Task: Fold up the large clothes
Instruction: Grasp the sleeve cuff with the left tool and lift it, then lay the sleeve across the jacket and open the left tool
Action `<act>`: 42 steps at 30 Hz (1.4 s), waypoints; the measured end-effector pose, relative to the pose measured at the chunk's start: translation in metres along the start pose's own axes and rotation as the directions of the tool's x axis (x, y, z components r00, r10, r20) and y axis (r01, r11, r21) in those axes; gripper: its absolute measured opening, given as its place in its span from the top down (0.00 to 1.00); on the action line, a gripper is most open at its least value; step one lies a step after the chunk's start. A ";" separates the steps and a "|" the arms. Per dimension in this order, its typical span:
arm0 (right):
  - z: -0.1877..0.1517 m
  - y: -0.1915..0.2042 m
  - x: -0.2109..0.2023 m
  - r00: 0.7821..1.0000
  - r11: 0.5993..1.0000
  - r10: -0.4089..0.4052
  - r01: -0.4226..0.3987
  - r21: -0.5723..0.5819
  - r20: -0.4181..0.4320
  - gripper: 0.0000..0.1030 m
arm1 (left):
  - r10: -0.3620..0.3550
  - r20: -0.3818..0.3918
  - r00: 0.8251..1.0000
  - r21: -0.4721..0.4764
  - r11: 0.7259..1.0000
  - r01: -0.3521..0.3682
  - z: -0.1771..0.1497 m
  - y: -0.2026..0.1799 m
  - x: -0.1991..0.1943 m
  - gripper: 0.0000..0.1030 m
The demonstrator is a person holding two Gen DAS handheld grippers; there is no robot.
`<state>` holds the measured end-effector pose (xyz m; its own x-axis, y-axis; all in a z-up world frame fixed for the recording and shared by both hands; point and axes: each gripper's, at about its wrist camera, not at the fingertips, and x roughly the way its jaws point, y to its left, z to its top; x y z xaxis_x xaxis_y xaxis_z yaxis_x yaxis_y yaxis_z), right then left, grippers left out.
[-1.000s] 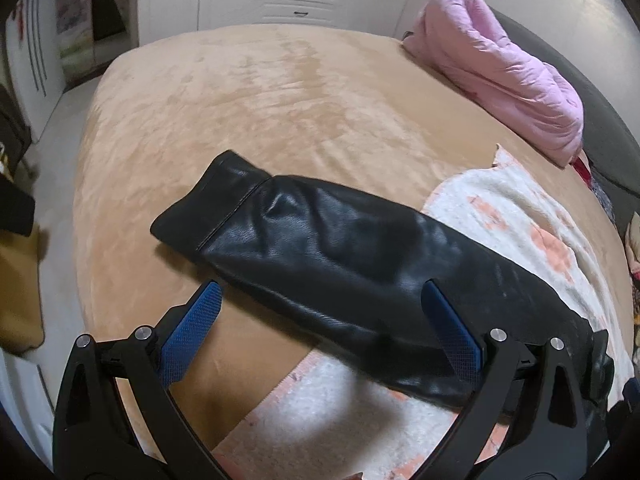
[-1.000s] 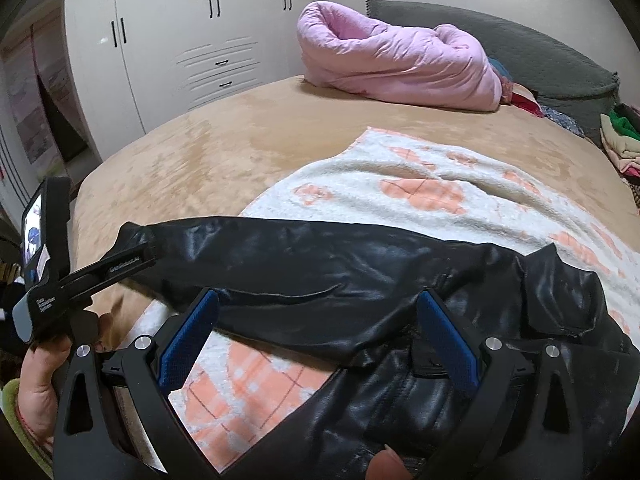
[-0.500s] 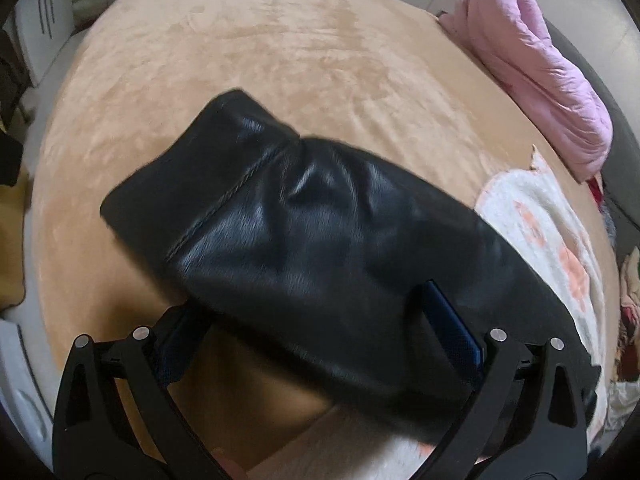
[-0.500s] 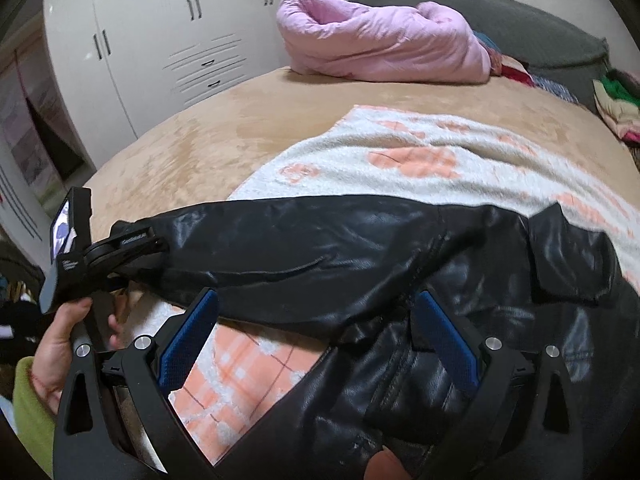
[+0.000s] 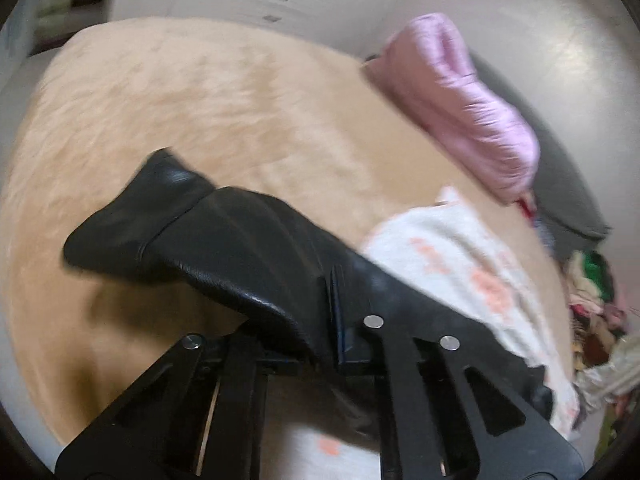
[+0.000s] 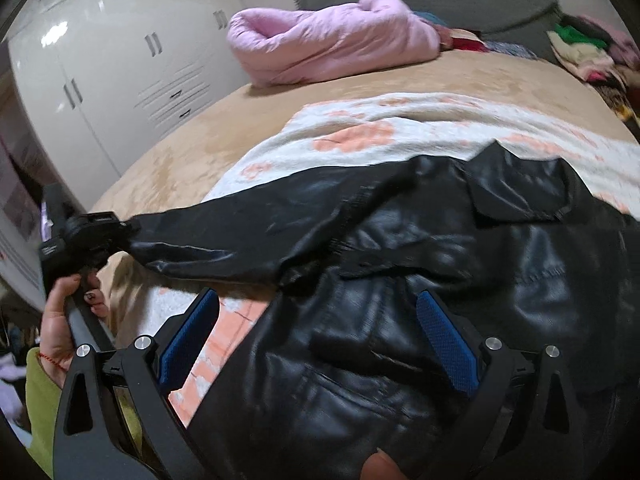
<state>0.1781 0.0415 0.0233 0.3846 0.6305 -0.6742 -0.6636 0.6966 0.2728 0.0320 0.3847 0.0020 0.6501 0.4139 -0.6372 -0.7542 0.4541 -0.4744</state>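
The black leather jacket lies across the patterned blanket on the tan bed. In the left wrist view the left gripper has its jaws closed on the jacket's sleeve, the cuff sticking out at centre left. Only the right wrist view shows the jacket's body and collar, with the right gripper hovering over it, jaws wide open, and the left hand at lower left (a pink quilt sits at the top).
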 end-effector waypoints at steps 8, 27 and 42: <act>-0.015 -0.043 -0.024 0.998 0.994 -0.063 0.062 0.092 0.009 0.04 | -0.168 0.087 0.982 0.136 0.978 0.155 -0.004 -0.046 -0.042 0.99; -0.036 -0.126 -0.108 0.975 0.952 -0.194 0.159 0.261 0.113 0.04 | -0.484 -0.043 0.874 0.509 0.742 0.436 -0.077 -0.202 -0.111 1.00; -0.062 -0.198 -0.173 0.937 0.881 -0.297 0.195 0.430 0.184 0.04 | -0.423 -0.410 0.808 0.691 0.434 0.578 -0.214 -0.295 -0.075 0.98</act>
<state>0.2026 -0.2268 0.0436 0.6758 0.4468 -0.5862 -0.2339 0.8842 0.4043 0.1859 0.0503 0.0602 0.8062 -0.1809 -0.5633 0.1126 0.9816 -0.1542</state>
